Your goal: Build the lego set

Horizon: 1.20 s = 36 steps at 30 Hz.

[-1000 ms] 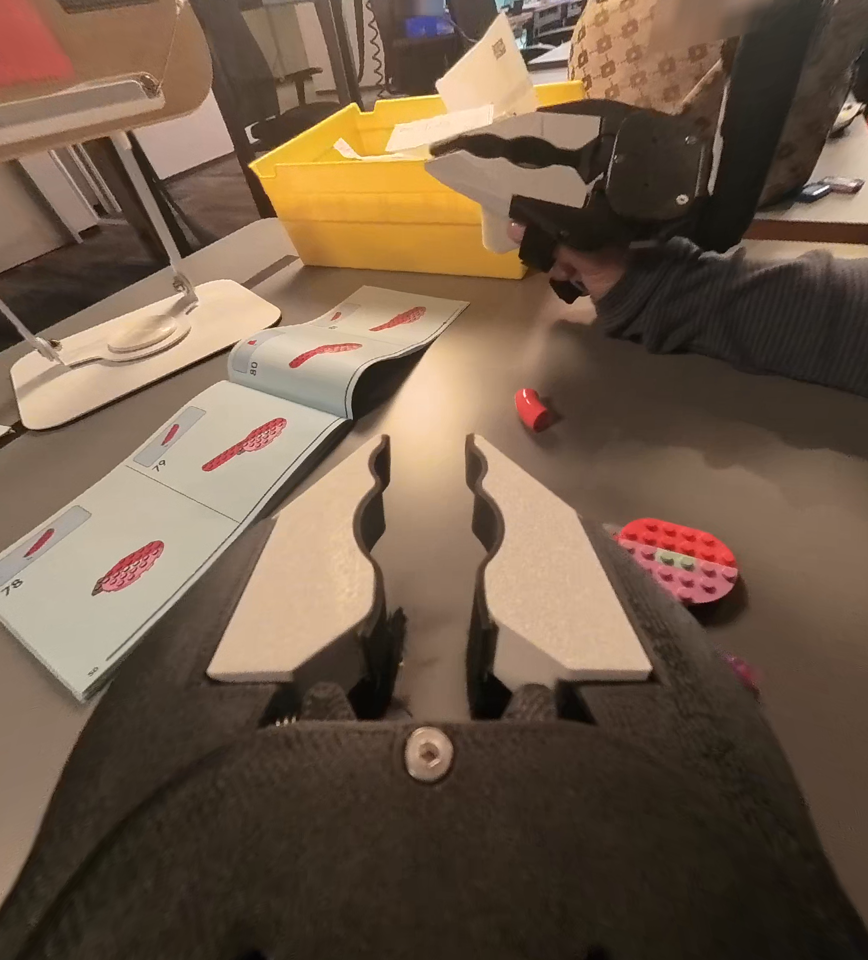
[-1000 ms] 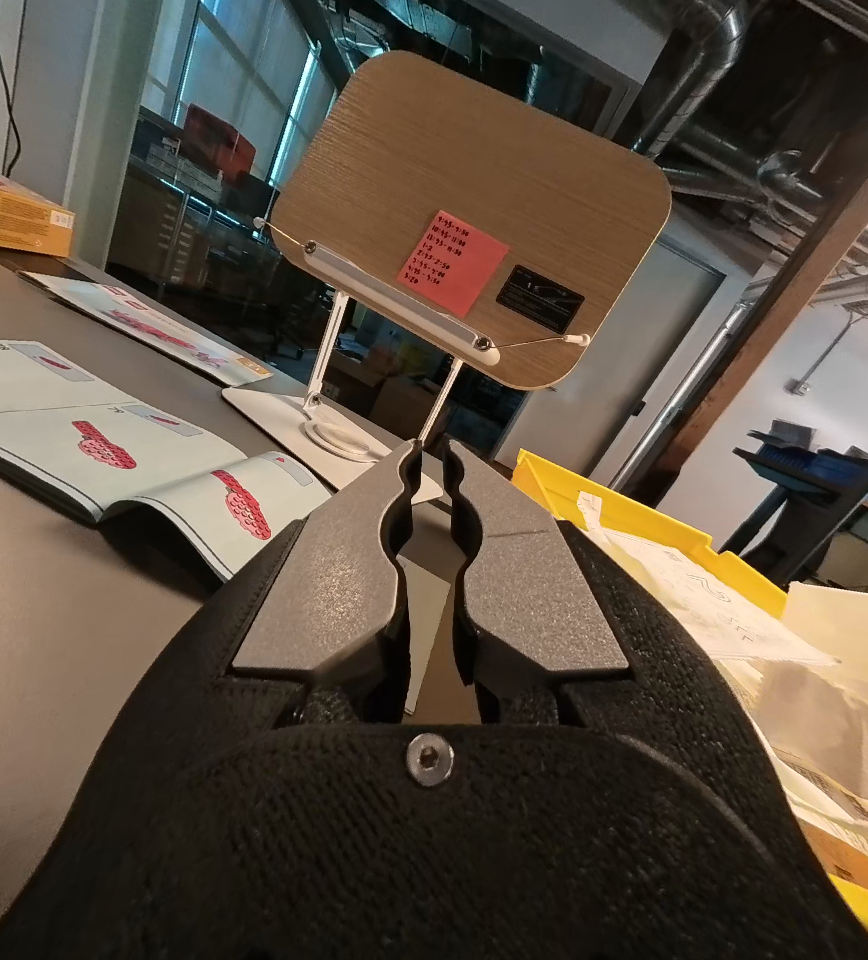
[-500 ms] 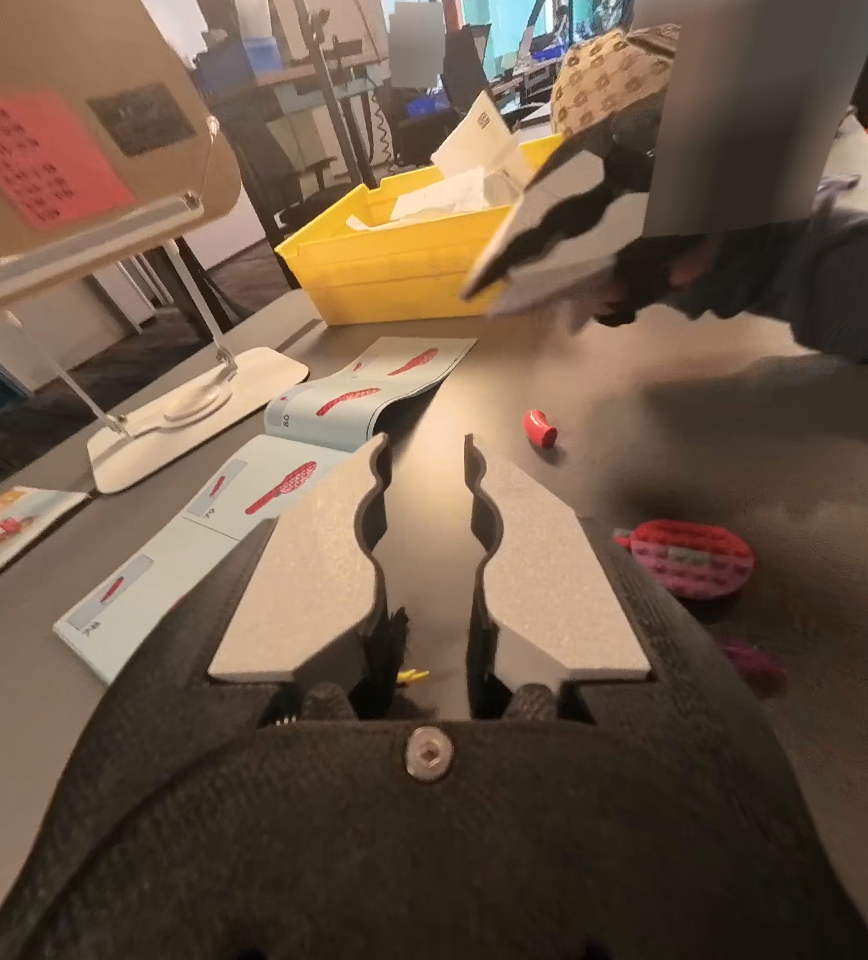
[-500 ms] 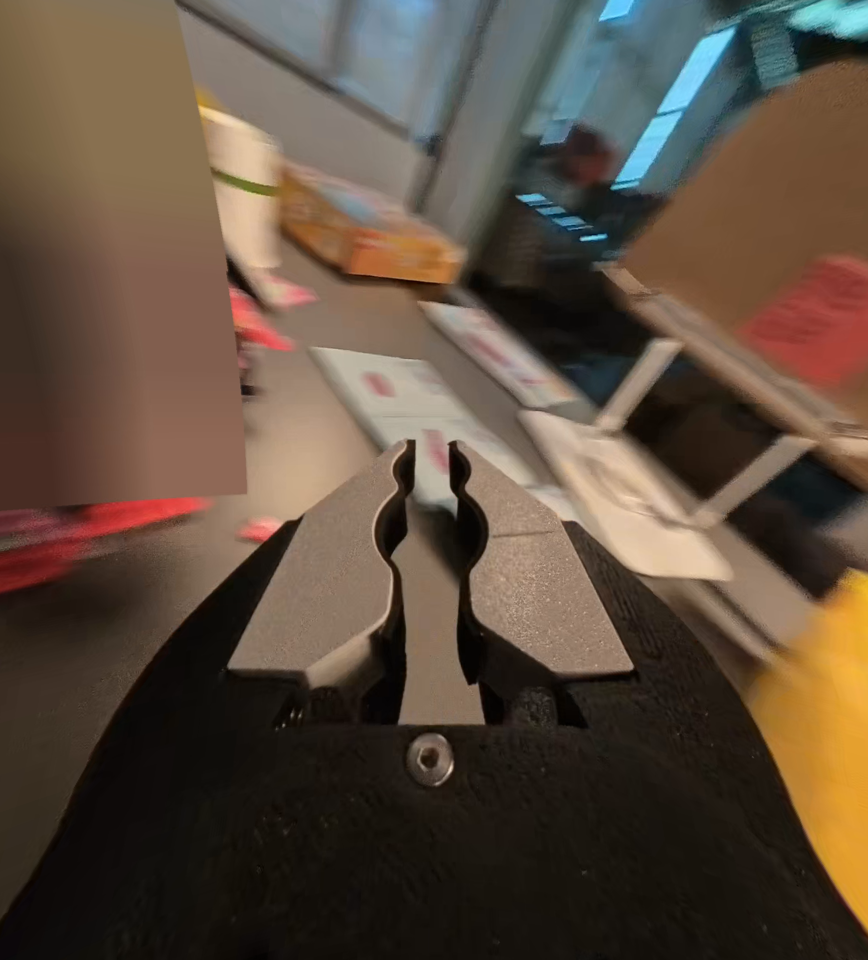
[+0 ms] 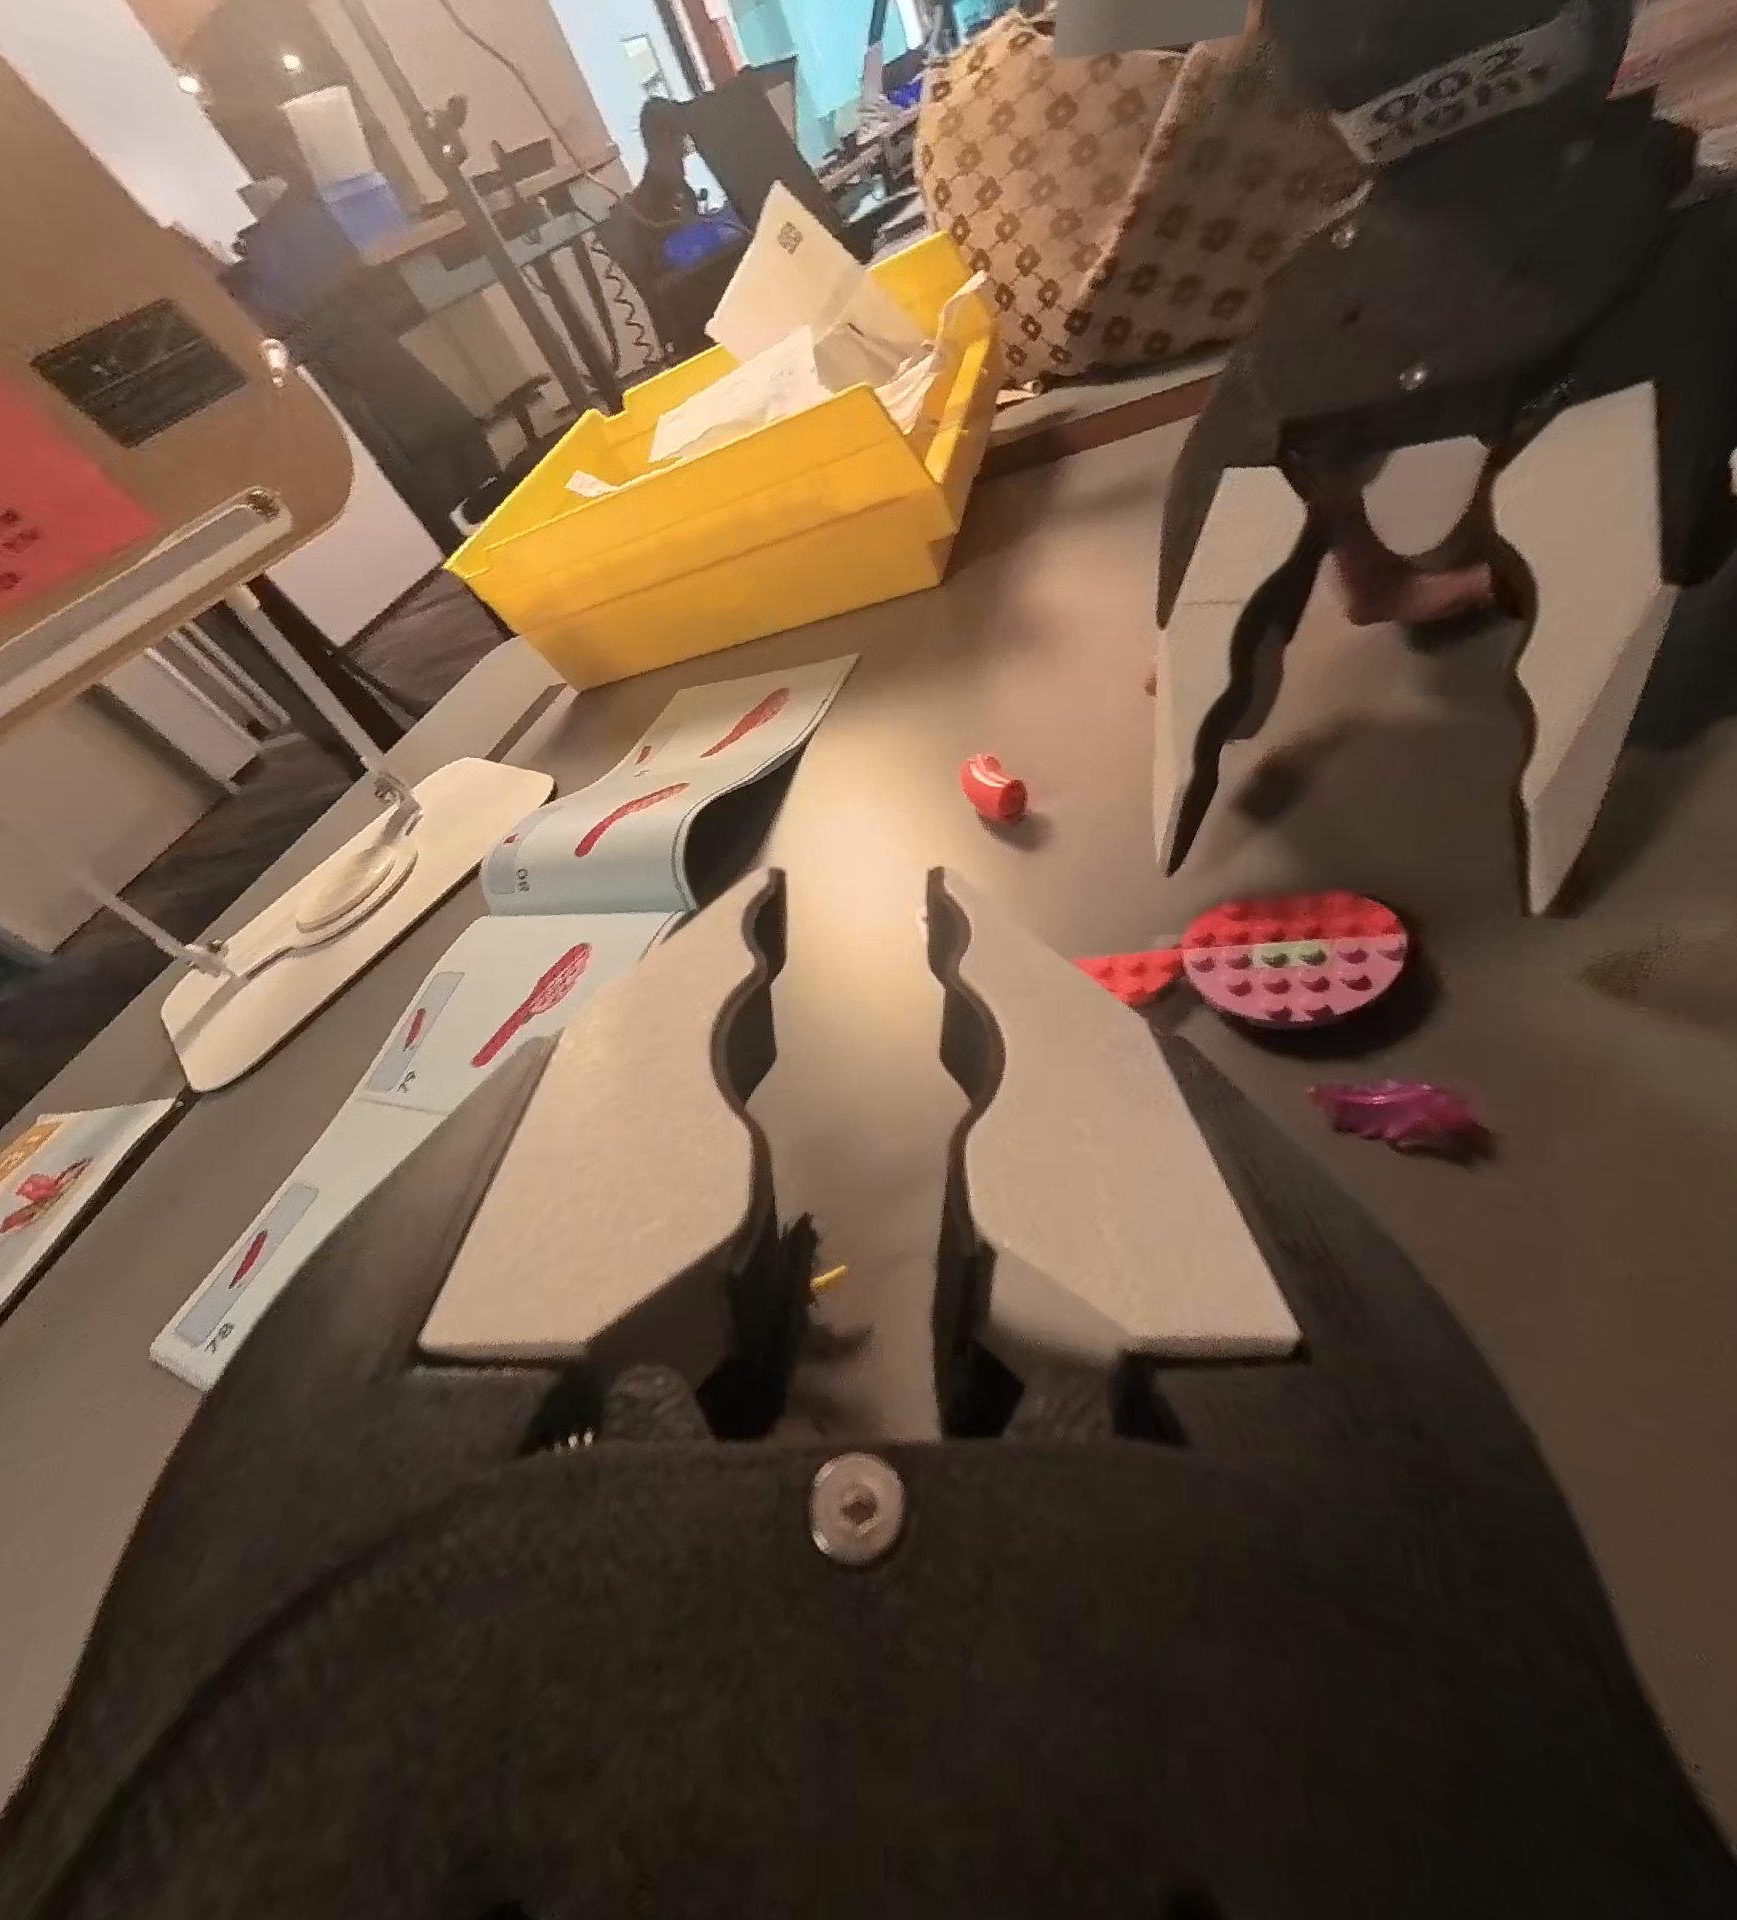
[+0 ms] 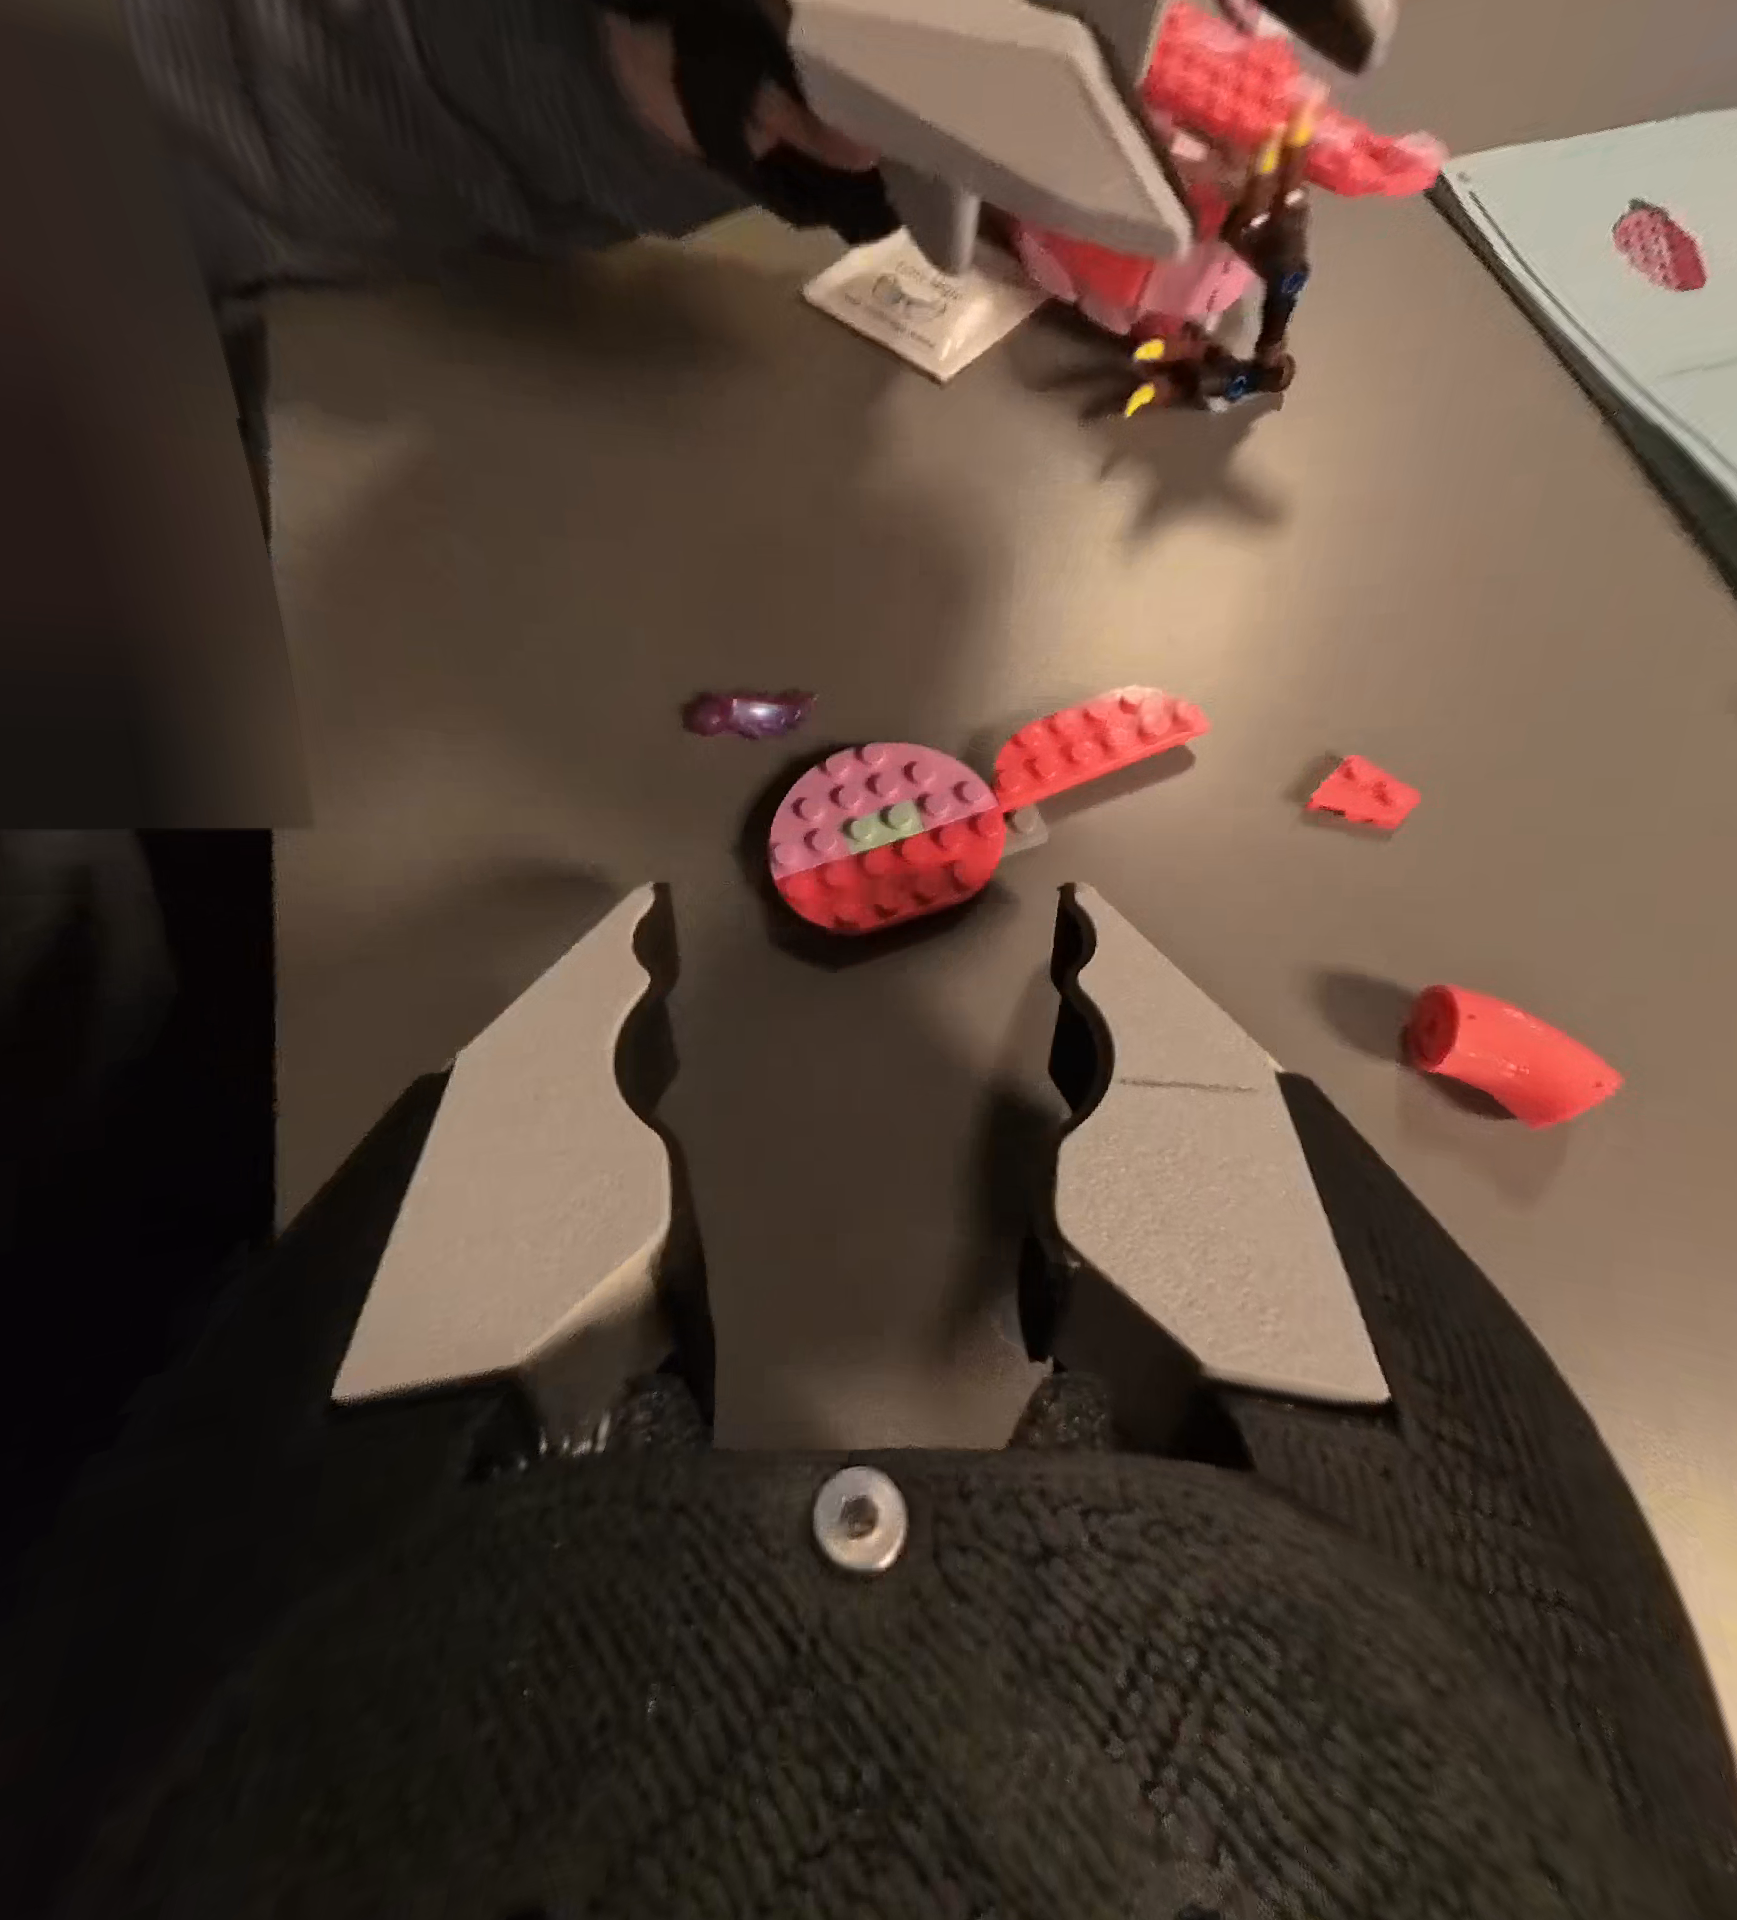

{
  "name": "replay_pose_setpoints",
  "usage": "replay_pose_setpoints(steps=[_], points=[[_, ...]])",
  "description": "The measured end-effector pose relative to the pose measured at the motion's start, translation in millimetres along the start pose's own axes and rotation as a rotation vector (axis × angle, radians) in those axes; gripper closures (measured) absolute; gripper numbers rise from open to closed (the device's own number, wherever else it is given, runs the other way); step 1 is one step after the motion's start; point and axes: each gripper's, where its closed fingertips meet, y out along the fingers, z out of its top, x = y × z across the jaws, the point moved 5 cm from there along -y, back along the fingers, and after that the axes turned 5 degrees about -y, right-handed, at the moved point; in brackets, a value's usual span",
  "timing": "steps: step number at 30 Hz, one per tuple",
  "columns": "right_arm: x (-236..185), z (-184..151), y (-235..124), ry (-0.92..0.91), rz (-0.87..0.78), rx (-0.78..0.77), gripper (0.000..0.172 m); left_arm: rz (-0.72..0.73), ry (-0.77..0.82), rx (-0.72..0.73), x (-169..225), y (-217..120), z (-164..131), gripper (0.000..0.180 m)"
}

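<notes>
Hovering with its fingers spread wide, the right gripper [image 6: 864, 894] holds nothing. Its tips point down at the dark table [image 6: 843, 1195], just short of a round studded plate [image 6: 885, 831], half red and half pink with a small green piece at its centre. The plate lies flat between a purple translucent piece [image 6: 750, 715] and a red wedge plate [image 6: 1103, 743] that touches or overlaps its edge. It looks like light, stiff, smooth plastic, thin and low to the surface, so it would likely slide if pushed. The surest hold seems to be across its rim at opposite edges, clear of the wedge. A curved red piece [image 6: 1508, 1055] and a small red chip [image 6: 1363, 798] lie well apart to the side. The left gripper [image 5: 848, 894] stands partly open beside an open booklet [image 5: 635, 831], with bare table showing between its tips. In the right wrist view a red brick build with brown legs [image 6: 1248, 156] sits close against it, but whether the fingers touch it cannot be told.
</notes>
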Motion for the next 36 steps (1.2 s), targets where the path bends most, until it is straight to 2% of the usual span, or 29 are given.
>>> replay_pose_setpoints(steps=[8, 11, 13, 14, 15, 17, 22, 28, 30, 33, 36], points=[[6, 2, 15, -0.074, 0.065, -0.057, 0.093, -0.066, 0.051, 0.039, 10, -2, 2, 0.156], [7, 5, 20, -0.088, 0.084, -0.063, 0.095, -0.142, 0.089, 0.06, 18, -5, 4, 0.149], [9, 6, 21, -0.086, 0.082, -0.064, 0.103, -0.272, 0.159, 0.129, 35, -12, 8, 0.145], [10, 7, 21, -0.081, 0.078, -0.065, 0.113, -0.282, 0.197, 0.149, 39, -14, 8, 0.143], [11, 7, 21, -0.072, 0.074, -0.066, 0.116, -0.29, 0.234, 0.134, 42, -13, 6, 0.14], [12, 8, 22, -0.052, 0.066, -0.065, 0.116, -0.286, 0.302, 0.064, 45, -9, -3, 0.132], [17, 13, 22, 0.01, 0.048, -0.006, 0.116, -0.222, 0.542, -0.065, 53, 2, -22, 0.128], [23, 29, 19, 0.069, 0.069, 0.104, 0.119, -0.094, 0.893, -0.043, 67, 9, -26, 0.141], [26, 30, 20, 0.091, 0.075, 0.112, 0.119, -0.108, 0.928, -0.041, 72, 10, -28, 0.142], [28, 25, 23, 0.1, 0.068, 0.085, 0.118, -0.114, 0.901, -0.066, 67, 9, -30, 0.142], [29, 29, 22, 0.14, 0.071, 0.129, 0.119, -0.135, 0.877, -0.078, 65, 8, -31, 0.14]])
